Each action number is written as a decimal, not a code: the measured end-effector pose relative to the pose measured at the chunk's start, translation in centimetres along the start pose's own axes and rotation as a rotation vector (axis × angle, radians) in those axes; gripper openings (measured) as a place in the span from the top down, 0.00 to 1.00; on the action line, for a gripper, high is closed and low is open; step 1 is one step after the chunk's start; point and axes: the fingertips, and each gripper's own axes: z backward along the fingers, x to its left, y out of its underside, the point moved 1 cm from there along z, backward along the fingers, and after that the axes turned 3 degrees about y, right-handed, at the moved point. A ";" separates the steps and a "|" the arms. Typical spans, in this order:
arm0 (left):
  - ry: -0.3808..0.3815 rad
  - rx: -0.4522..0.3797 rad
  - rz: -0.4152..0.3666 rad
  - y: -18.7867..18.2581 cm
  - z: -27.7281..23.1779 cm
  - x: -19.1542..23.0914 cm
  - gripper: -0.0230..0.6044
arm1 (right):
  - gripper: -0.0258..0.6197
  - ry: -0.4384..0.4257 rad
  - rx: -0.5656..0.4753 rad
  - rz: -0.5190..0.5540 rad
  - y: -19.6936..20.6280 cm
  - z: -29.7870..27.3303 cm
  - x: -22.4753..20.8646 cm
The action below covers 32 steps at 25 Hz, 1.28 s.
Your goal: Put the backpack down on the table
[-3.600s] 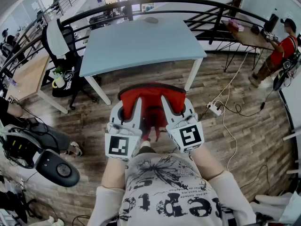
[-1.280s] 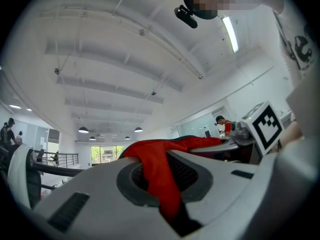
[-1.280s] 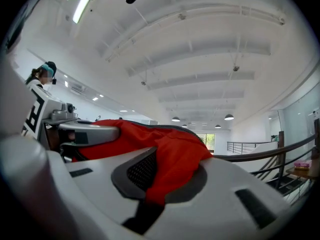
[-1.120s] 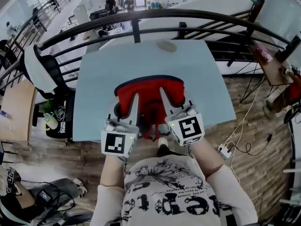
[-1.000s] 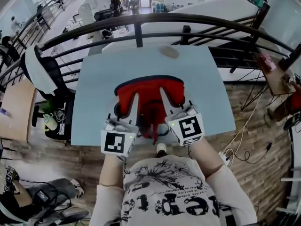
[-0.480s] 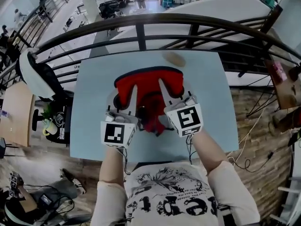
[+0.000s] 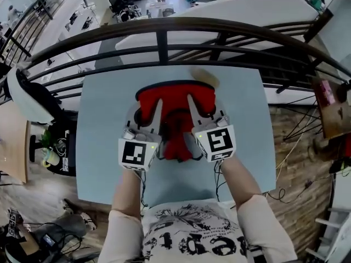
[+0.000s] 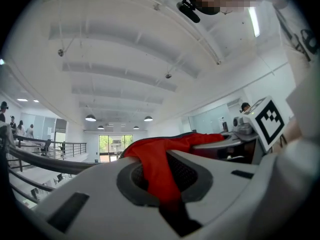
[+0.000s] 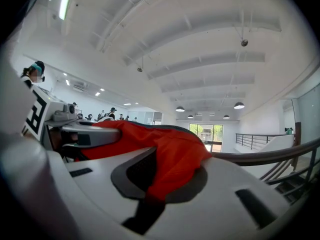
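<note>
The red fabric backpack with dark trim [image 7: 174, 98] is held over the pale blue rectangular table [image 7: 104, 147], toward its far edge by the black metal railing [image 7: 162, 43]; whether it touches the tabletop cannot be told. The 2 grippers sit side by side, and the left gripper [image 7: 145, 114] and right gripper [image 7: 204, 112] each have their white jaws clenched on a fold of the backpack's red cloth.

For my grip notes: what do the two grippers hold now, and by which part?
Both hold the backpack. The left gripper and the right gripper are each shut on a fold of its red fabric.
</note>
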 end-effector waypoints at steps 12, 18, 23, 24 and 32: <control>0.085 0.066 0.072 4.8 -2.0 1.3 0.91 | 0.91 0.045 0.067 -0.008 4.4 -2.5 -0.3; 0.098 0.041 0.116 6.1 -0.8 1.0 0.91 | 0.91 0.063 0.108 -0.027 6.5 -1.2 1.1; 0.127 0.052 0.144 7.0 1.0 -0.1 0.91 | 0.90 0.083 0.108 -0.073 7.4 0.2 2.2; 0.131 0.054 0.155 7.1 1.4 -0.3 0.91 | 0.90 0.083 0.107 -0.080 7.6 0.6 2.6; 0.102 0.088 0.176 8.8 5.6 -3.6 0.91 | 0.89 0.057 0.140 -0.128 9.9 5.2 5.1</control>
